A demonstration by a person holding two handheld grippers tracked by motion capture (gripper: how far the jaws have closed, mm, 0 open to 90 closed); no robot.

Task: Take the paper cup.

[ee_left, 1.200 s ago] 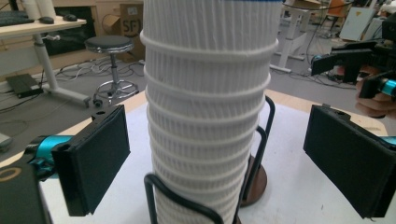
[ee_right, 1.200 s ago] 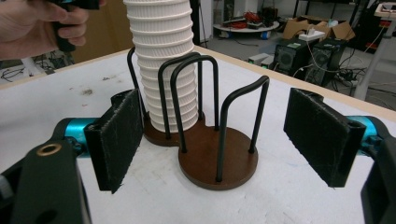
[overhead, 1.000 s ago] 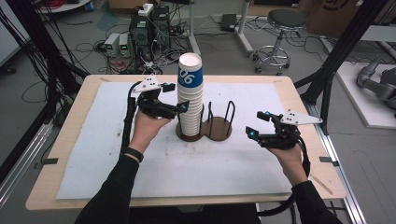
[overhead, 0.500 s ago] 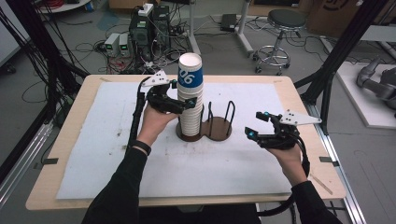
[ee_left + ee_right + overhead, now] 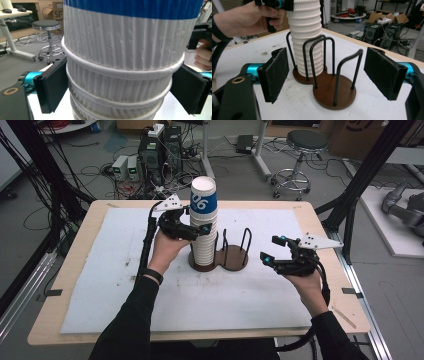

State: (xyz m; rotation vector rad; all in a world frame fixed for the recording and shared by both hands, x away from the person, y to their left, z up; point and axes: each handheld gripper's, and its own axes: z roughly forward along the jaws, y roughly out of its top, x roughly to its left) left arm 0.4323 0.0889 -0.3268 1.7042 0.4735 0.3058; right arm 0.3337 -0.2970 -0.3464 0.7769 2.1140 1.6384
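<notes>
Two round wooden bases joined into one cup holder (image 5: 234,258) sit mid-table on the white mat (image 5: 100,275). Its left bay holds a tall stack of ribbed white paper cups (image 5: 204,237), upright between the black wire hoops. Top cup (image 5: 203,200) has a blue band with white print and sits higher than the rest of the nest. Right bay has nothing in it, bare wood between its hoops.

My left gripper (image 5: 192,231) is at the stack's upper part, jaws either side of the cups just under the blue one. Jaws have just been closing in on it; in the left gripper view the stack sits between the pads (image 5: 53,85), which stand at the cup rims. Can't tell if they press yet, left pad looks about touching.

My right gripper (image 5: 272,252) hovers right of the holder, well clear of it, jaws wide with nothing between them. Its view looks straight at the holder's vacant bay (image 5: 334,91).
</notes>
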